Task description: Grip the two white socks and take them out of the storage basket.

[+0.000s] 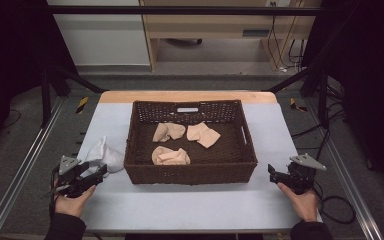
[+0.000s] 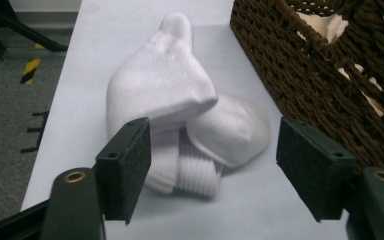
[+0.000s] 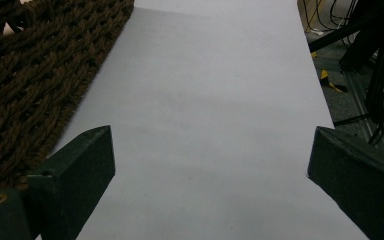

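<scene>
A white sock bundle (image 2: pixel 180 100) lies on the worktop (image 1: pixel 190 205) near its left edge, just beside the left wall of a dark woven basket (image 1: pixel 190 172). The bundle is soft, fuzzy knit, folded over on itself into a rounded lump: a smooth domed toe or heel part bulges to one side, a narrow rounded end points toward the far edge, and a ribbed cuff shows at the near end, its ridges clear in the left gripper view. The worktop is covered by a smooth, matte, pale grey-blue sheet, with a strip of bare wood along the far edge.

The basket is rectangular, of thick brown plaited strands, with a slot handle in its far wall. Inside it lie three beige socks (image 1: pixel 170 156), limp and crumpled, two toward the far side and one nearer.

The left tongs (image 1: pixel 91 172) are spread wide, their flat, dark, felt-like pads standing either side of the bundle's ribbed end; the left pad is close against the knit, the right pad apart from it, so nothing is pinched. The right tongs (image 1: pixel 274 174) sit near the worktop's right edge, just beside the basket's near right corner, spread wide over bare sheet.
</scene>
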